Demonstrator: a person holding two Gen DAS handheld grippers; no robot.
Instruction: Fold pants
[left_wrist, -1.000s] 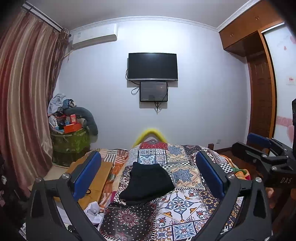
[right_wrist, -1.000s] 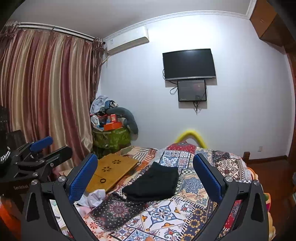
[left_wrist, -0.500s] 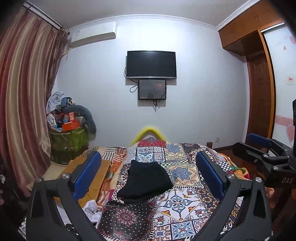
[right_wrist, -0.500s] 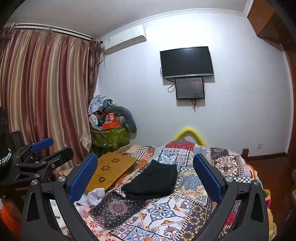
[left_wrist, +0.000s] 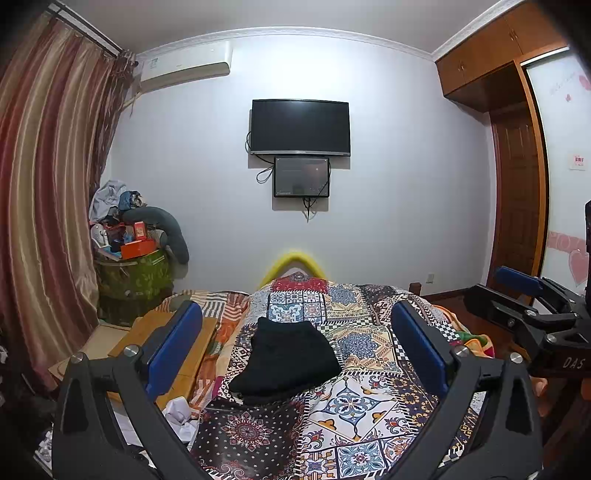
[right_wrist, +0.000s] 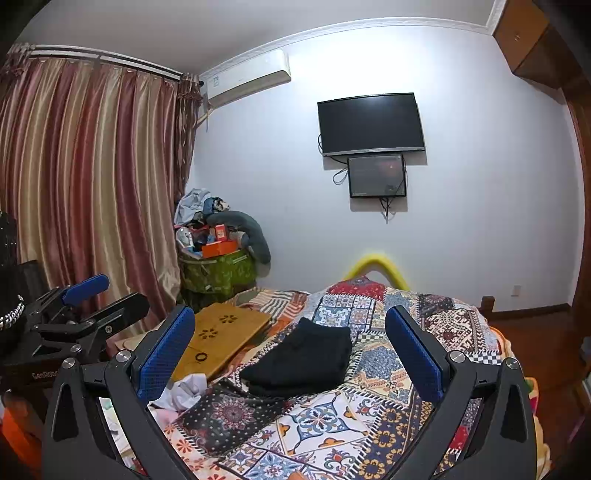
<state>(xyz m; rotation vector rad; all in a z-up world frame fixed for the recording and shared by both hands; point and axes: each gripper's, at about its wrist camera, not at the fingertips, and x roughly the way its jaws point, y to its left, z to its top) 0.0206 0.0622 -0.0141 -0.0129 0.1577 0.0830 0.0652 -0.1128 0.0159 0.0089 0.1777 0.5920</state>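
Observation:
Black pants lie folded into a compact stack on the patchwork bedspread; they also show in the right wrist view. My left gripper is open and empty, held above and short of the pants. My right gripper is open and empty too, likewise back from the pants. The right gripper also shows at the right edge of the left wrist view, and the left gripper at the left edge of the right wrist view.
A wooden lap desk lies on the bed left of the pants, with crumpled white cloth in front of it. A cluttered green bin stands by the curtains. A TV hangs on the far wall. A wooden wardrobe is at right.
Both grippers have tilted up and drawn back slightly, so the pants sit a little lower in each view. The pants have not moved.

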